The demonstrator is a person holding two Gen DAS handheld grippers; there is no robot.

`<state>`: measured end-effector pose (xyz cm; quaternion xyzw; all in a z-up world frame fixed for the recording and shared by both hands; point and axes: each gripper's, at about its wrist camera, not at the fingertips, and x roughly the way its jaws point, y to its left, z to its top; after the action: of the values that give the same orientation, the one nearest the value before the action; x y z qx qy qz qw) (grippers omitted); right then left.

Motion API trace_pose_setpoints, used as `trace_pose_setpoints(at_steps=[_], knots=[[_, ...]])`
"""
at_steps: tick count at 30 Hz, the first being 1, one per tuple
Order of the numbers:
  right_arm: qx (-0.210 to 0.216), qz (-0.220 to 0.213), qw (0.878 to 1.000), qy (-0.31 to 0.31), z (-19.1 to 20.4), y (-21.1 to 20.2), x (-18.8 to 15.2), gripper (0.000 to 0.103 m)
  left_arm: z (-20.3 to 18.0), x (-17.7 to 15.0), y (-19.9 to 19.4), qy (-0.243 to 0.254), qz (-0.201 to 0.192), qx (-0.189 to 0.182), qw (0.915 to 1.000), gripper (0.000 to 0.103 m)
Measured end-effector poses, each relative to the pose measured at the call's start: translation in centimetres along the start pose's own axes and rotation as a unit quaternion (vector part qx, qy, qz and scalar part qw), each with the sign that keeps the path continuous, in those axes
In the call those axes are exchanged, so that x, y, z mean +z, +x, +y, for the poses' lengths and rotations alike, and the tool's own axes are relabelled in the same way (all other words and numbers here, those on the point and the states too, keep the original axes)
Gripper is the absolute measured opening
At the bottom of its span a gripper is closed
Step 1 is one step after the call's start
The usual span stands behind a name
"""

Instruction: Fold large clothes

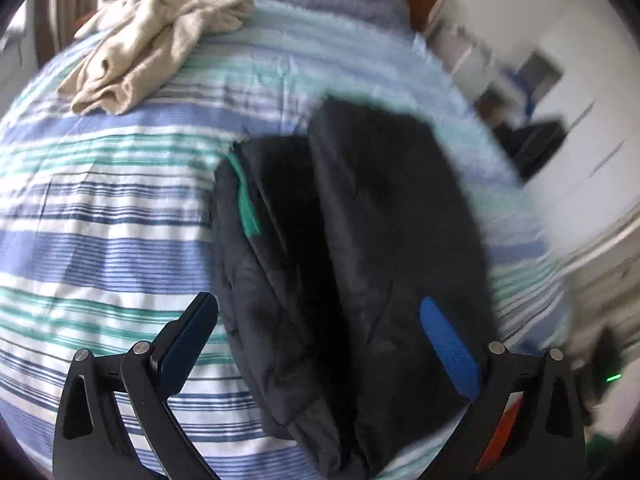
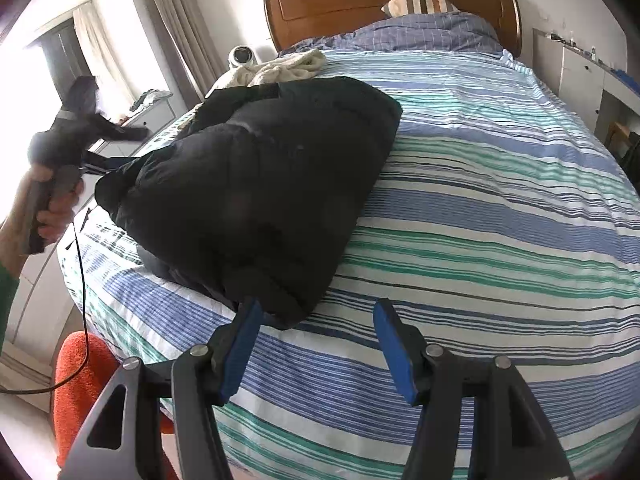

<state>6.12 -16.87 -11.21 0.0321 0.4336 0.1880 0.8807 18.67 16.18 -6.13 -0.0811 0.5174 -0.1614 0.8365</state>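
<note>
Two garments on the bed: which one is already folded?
The black padded jacket, a squared bundle in front of the right gripper. The cream garment lies crumpled near the pillow.

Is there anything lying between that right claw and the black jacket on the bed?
Nothing visible. The right claw stands open at the near corner of the black jacket, with only bare striped bedspread around it.

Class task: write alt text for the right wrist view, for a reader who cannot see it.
A folded black padded jacket lies on a striped bed, its near corner just ahead of the open right gripper. Behind it sits a cream garment; at the left edge a hand holds the left gripper.
</note>
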Motion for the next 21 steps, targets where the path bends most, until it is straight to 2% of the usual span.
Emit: trace_pose_setpoints(at_steps=[3, 5, 8, 11, 16, 19, 20, 21], knots=[[0.005, 0.0, 1.0, -0.006, 0.1, -0.3, 0.2, 0.06, 0.8, -0.8, 2.1, -0.008, 0.029, -0.018, 0.9994, 0.101], [0.007, -0.001, 1.0, 0.0, -0.5, -0.5, 0.6, 0.06, 2.5, -1.3, 3.0, -0.034, 0.039, -0.056, 0.9971, 0.103], [0.02, -0.002, 0.999, 0.025, -2.1, -0.6, 1.6, 0.06, 5.6, -2.5, 4.7, -0.093, 0.06, -0.142, 0.9837, 0.103], [0.067, 0.013, 0.995, 0.079, -4.6, 0.9, 2.9, 0.06, 6.5, -3.6, 6.1, -0.104, 0.067, -0.172, 0.9772, 0.103], [0.196, 0.042, 0.962, 0.187, -8.3, 6.2, 3.8, 0.062, 7.5, -3.9, 7.1, -0.103, 0.077, -0.203, 0.9708, 0.103], [0.283, 0.046, 0.935, 0.21, -8.4, 9.4, 3.5, 0.065, 8.3, -3.9, 7.4, -0.101, 0.076, -0.217, 0.9679, 0.103], [0.286, 0.048, 0.933, 0.211, -8.4, 10.2, 3.4, 0.075, 8.5, -4.0, 7.5, -0.1, 0.075, -0.219, 0.9677, 0.103], [0.288, 0.052, 0.932, 0.214, -8.4, 11.6, 3.4, 0.079, 8.7, -4.2, 7.5, -0.101, 0.07, -0.223, 0.967, 0.103]])
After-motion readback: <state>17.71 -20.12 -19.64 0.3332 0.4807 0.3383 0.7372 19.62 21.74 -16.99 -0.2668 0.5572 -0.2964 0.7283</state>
